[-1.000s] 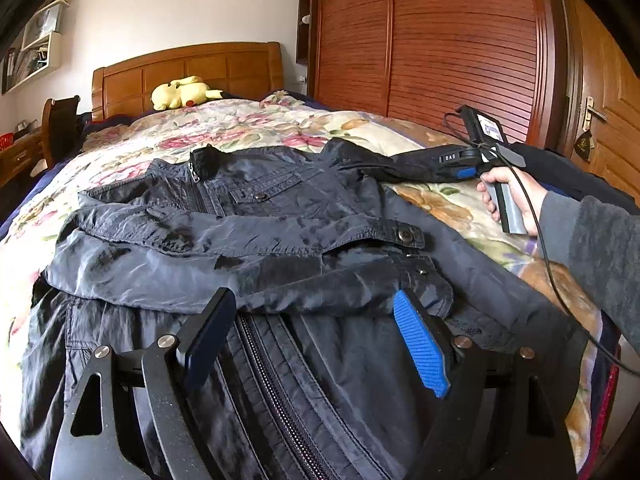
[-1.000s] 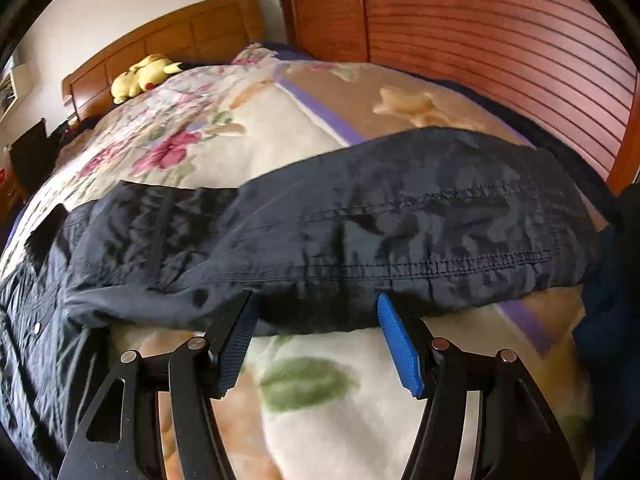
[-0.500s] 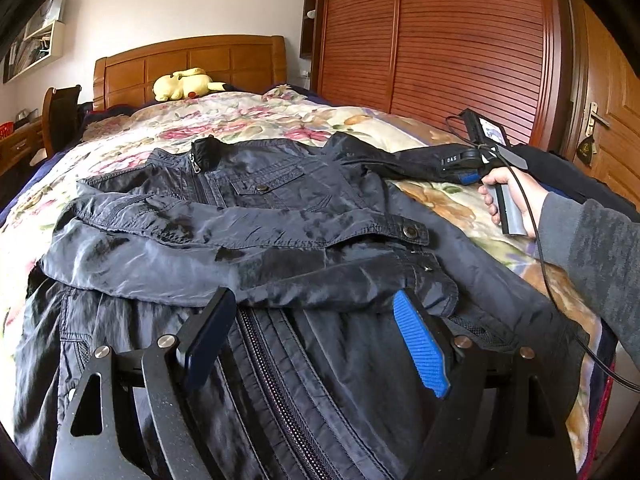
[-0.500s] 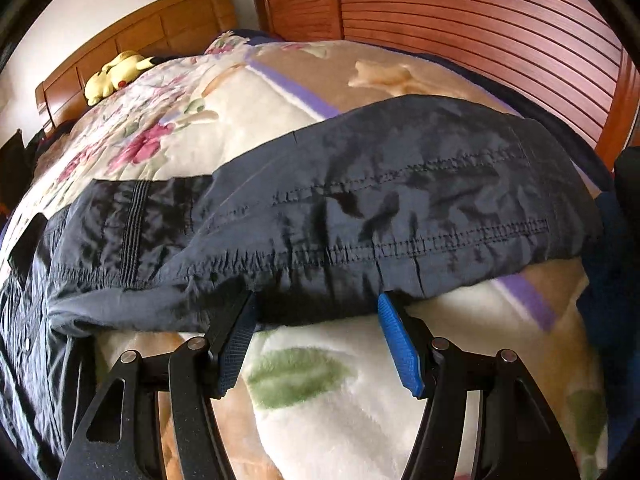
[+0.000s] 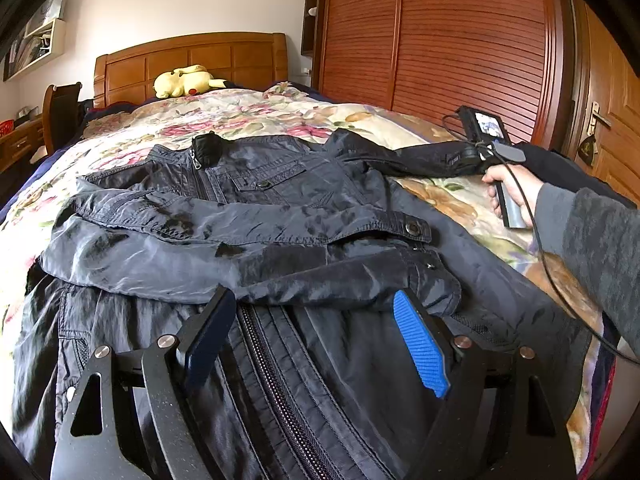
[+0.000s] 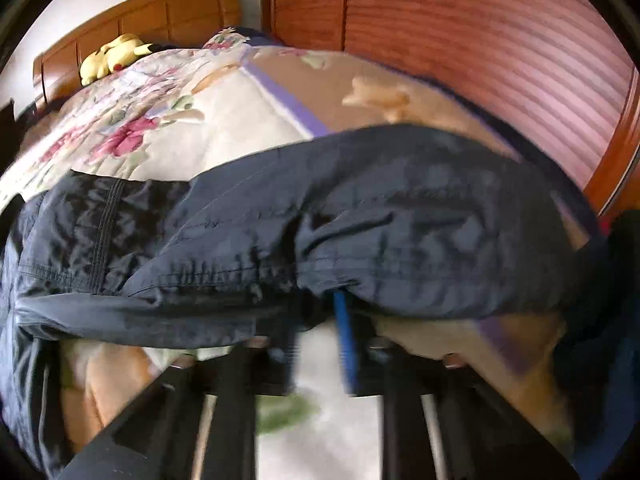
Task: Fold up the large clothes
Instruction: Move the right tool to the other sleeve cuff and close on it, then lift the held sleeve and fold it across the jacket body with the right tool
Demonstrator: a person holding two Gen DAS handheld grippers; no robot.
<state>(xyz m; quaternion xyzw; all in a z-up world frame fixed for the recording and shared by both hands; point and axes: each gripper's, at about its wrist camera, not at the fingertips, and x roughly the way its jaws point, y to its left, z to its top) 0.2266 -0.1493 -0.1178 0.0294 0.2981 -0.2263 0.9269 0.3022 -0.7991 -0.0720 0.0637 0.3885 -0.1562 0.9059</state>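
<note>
The dark jacket (image 5: 256, 216) lies spread on the floral bedspread (image 5: 248, 116), one sleeve already folded across its chest. The right gripper (image 6: 320, 312), gaping half a second ago, has just been closing and now pinches the edge of the other sleeve (image 6: 400, 216). The left gripper (image 5: 312, 332) hangs wide open over the zip, holding nothing.

No text, brand or number can be read with certainty. A small pale mark sits on the black body of the right gripper (image 5: 466, 156) in the left wrist view, too small to make out.
</note>
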